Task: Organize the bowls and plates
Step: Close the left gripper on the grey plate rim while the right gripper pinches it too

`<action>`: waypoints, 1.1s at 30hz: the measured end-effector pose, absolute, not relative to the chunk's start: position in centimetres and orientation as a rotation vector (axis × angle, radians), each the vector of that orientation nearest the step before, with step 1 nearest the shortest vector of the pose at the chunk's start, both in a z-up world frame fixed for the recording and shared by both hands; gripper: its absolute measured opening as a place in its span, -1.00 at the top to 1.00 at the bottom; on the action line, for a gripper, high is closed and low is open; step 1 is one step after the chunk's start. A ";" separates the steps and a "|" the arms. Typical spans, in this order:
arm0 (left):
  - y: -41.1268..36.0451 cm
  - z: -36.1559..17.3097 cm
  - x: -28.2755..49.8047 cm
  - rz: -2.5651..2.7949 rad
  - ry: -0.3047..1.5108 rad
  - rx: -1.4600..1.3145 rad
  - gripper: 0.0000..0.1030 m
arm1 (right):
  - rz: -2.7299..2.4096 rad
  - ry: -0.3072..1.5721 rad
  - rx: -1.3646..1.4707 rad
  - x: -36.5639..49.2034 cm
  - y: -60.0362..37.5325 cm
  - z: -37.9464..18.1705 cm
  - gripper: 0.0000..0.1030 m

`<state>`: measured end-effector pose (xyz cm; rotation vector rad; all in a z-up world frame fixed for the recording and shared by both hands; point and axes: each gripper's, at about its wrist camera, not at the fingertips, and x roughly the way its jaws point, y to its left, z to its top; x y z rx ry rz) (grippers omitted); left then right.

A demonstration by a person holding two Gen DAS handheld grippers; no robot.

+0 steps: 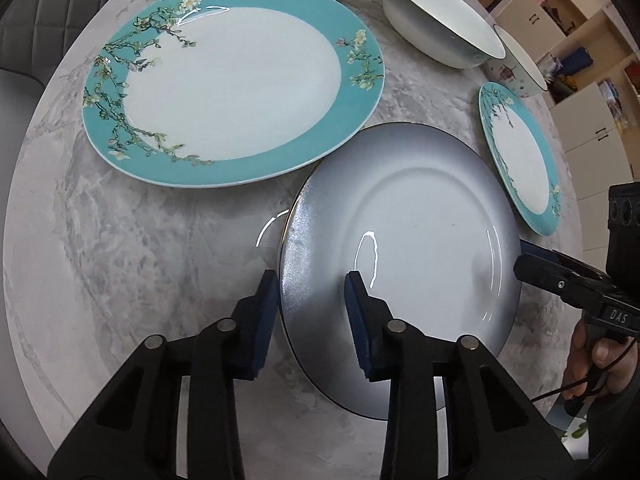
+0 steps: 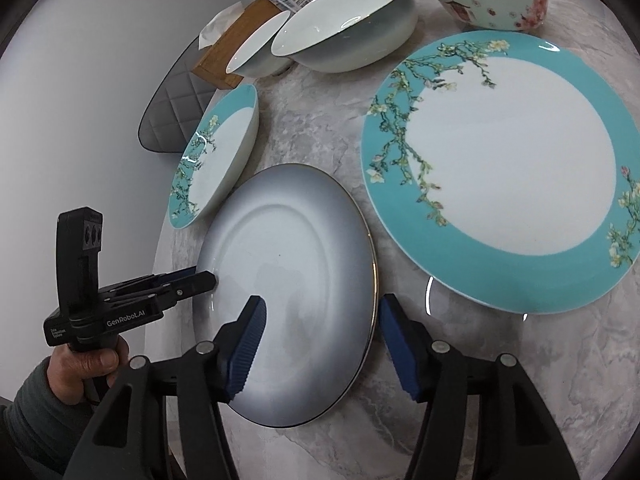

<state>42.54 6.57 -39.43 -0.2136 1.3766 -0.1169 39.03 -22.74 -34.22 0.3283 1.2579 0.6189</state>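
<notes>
Left claw (image 1: 312, 292) and right claw (image 2: 320, 320), both jaws apart.

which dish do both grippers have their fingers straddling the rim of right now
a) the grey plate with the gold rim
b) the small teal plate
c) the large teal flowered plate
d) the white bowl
a, the left gripper and right gripper each stand open with one finger over and one finger outside the edge of the grey plate; the large teal plate, small teal plate and white bowl sit untouched.
</notes>
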 end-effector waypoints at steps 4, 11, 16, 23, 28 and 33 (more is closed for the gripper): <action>6.5 -39.4 42.4 -0.103 1.383 -0.196 0.42 | 0.564 1.264 0.182 39.0 -22.1 -34.1 0.57; 6.9 -39.3 41.3 -0.090 1.389 -0.211 0.44 | 0.539 1.284 0.229 39.5 -22.9 -34.1 0.62; 7.0 -39.2 40.4 -0.078 1.398 -0.230 0.46 | 0.522 1.280 0.256 39.2 -23.2 -34.2 0.63; 6.8 -39.0 40.1 -0.073 1.408 -0.259 0.46 | 0.499 1.277 0.249 39.2 -23.2 -33.8 0.63; 6.7 -38.6 39.6 -0.067 1.401 -0.255 0.47 | 0.498 1.275 0.242 39.1 -23.1 -33.8 0.63; 6.8 -38.1 39.4 -0.069 1.400 -0.258 0.47 | 0.501 1.276 0.252 38.9 -23.2 -33.7 0.63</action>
